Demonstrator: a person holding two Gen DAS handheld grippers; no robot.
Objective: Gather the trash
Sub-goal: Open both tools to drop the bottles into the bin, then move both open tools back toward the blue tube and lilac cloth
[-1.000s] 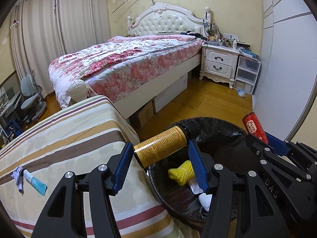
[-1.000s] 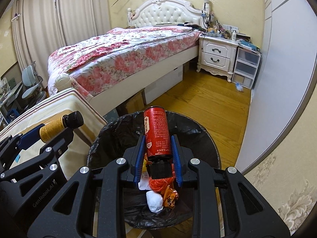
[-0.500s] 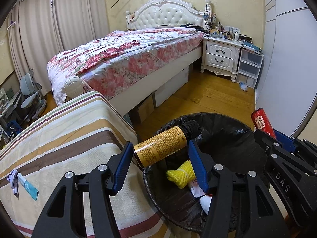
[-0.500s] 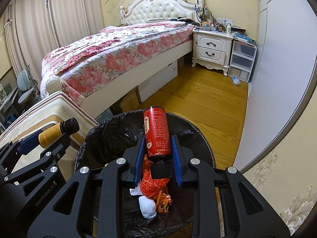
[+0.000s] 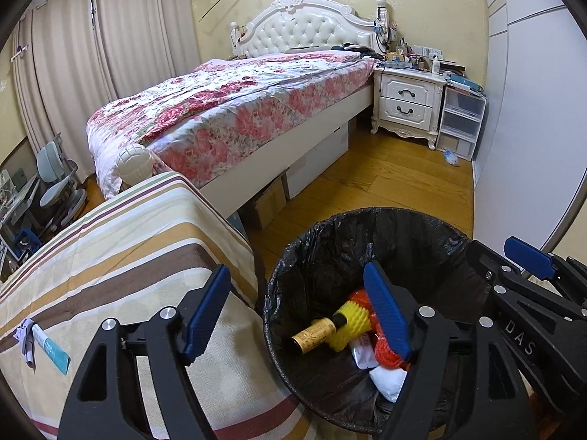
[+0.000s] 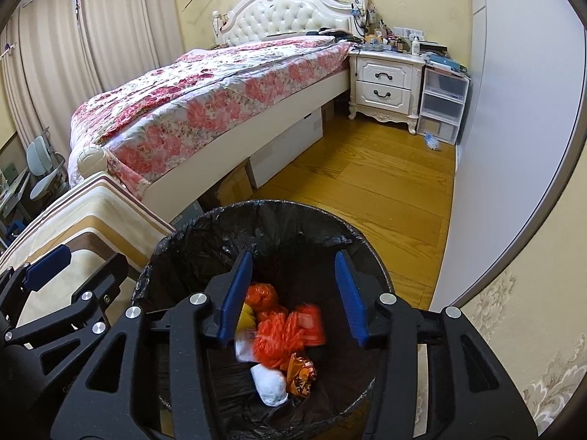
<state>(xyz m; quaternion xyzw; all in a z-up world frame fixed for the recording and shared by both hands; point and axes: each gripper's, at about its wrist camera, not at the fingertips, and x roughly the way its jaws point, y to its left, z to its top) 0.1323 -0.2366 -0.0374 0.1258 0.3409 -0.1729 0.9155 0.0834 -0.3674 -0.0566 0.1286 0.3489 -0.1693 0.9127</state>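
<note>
Both claws gape, left claw [image 5: 297,311] and right claw [image 6: 293,293], over crinkly black-lined bin [image 6: 205,234].

yellow bottle [image 5: 314,338] | lying tilted | inside black-lined bin [image 5: 330,234] | atop trash

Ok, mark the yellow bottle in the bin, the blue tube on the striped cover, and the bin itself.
yellow bottle [image 5: 314,335]: left wrist view, on its label.
blue tube [image 5: 54,353]: left wrist view, mid-body.
bin [image 5: 403,214]: left wrist view, far rim of the black liner.
</note>
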